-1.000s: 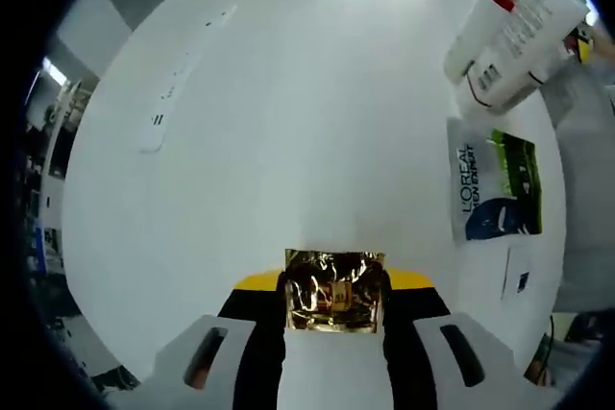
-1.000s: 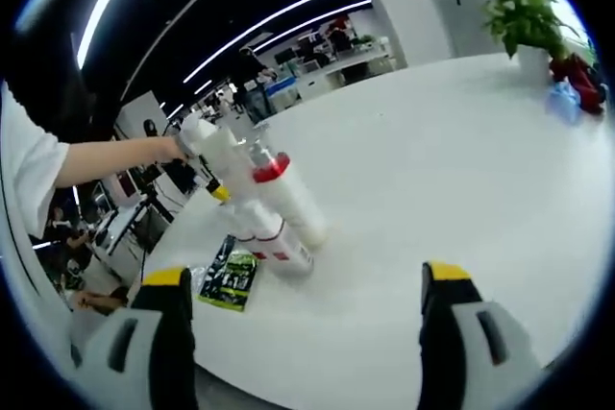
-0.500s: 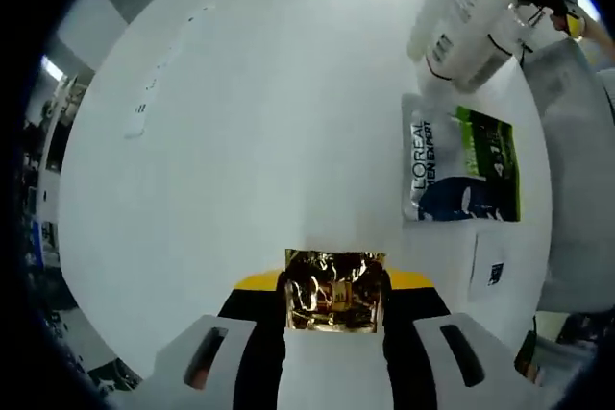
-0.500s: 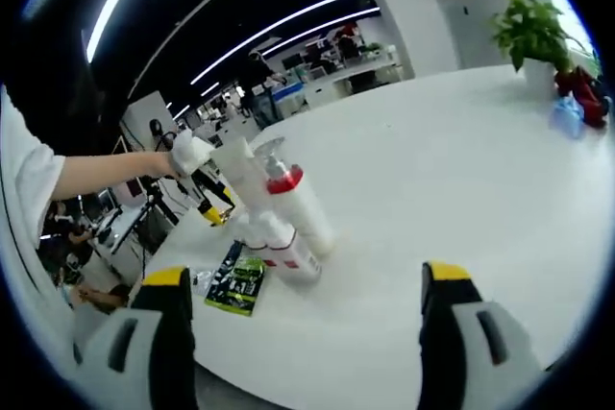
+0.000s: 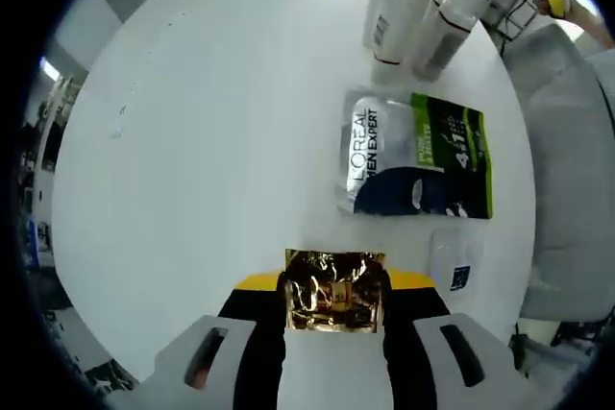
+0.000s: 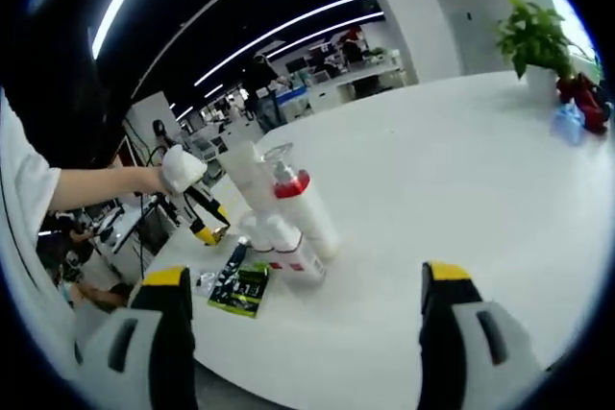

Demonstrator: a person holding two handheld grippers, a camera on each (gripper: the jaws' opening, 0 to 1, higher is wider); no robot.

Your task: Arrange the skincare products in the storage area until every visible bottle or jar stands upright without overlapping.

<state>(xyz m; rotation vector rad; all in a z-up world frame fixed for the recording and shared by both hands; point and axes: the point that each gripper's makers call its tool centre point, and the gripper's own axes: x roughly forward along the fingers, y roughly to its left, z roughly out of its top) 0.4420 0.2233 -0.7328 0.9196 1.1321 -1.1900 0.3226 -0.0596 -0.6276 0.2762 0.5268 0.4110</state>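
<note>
- The round white table point(image 5: 221, 141) is the biggest thing in the left gripper view; in the right gripper view the same table point(image 6: 452, 170) runs off toward 1 o'clock, where a potted plant point(image 6: 535, 34) stands at its far edge.
- A person's bare forearm point(image 6: 96, 187) reaches in from 9 o'clock in the right gripper view, from a white sleeve.
- The right gripper point(image 6: 303, 333) has its two yellow-tipped jaws spread wide apart with nothing between them, down at 6 o'clock.
- The left gripper point(image 5: 334, 300) is clamped on a crumpled gold foil packet point(image 5: 333, 291) at 6 o'clock of its own view. In the right gripper view it shows small at about 9 o'clock point(image 6: 197, 213), at the end of the forearm.
- The white bottles point(image 5: 415, 7) lie tipped on the table at 1 o'clock in the left gripper view. In the right gripper view the bottles point(image 6: 286, 223) are a leaning cluster left of centre, some with red collars; none clearly stands upright.
- A flat L'Oreal Men Expert sachet point(image 5: 415, 156), silver, green and dark blue, lies just below the bottles at 2 o'clock. In the right gripper view the sachet point(image 6: 240, 287) lies at 8 o'clock, just beside the cluster.
- A small clear sachet point(image 5: 455, 261) with a blue mark lies just below the large one, at 4 o'clock.
</note>
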